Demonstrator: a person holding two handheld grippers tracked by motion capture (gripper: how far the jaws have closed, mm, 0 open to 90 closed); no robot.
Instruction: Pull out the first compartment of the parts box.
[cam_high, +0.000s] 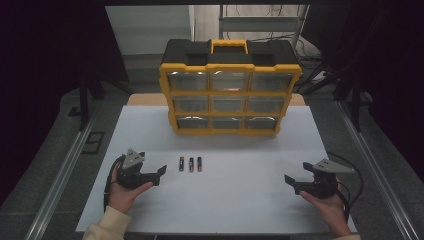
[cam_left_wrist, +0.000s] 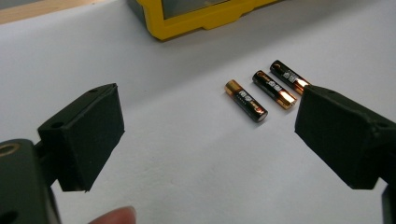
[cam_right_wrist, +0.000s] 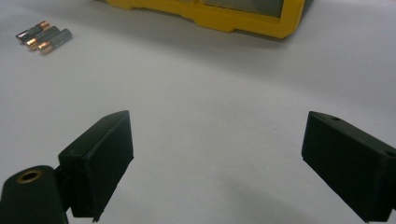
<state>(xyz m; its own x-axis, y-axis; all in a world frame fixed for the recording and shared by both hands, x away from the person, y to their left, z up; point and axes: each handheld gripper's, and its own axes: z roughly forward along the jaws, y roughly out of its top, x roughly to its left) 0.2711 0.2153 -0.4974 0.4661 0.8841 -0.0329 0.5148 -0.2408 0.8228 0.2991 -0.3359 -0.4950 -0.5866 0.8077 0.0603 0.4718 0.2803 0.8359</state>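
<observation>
A yellow drawer organizer (cam_high: 230, 87) is stood at the back of the white table (cam_high: 250, 200). Both the left gripper (cam_high: 159, 173) and right gripper (cam_high: 290, 182) are held wide open, empty. Three batteries (cam_high: 190, 164) are laid between them, nearer the left.

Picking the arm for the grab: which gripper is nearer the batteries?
Left. The left gripper sits open just left of the batteries, a short gap away. The right gripper, also open, rests far off on the table's right side.
</observation>
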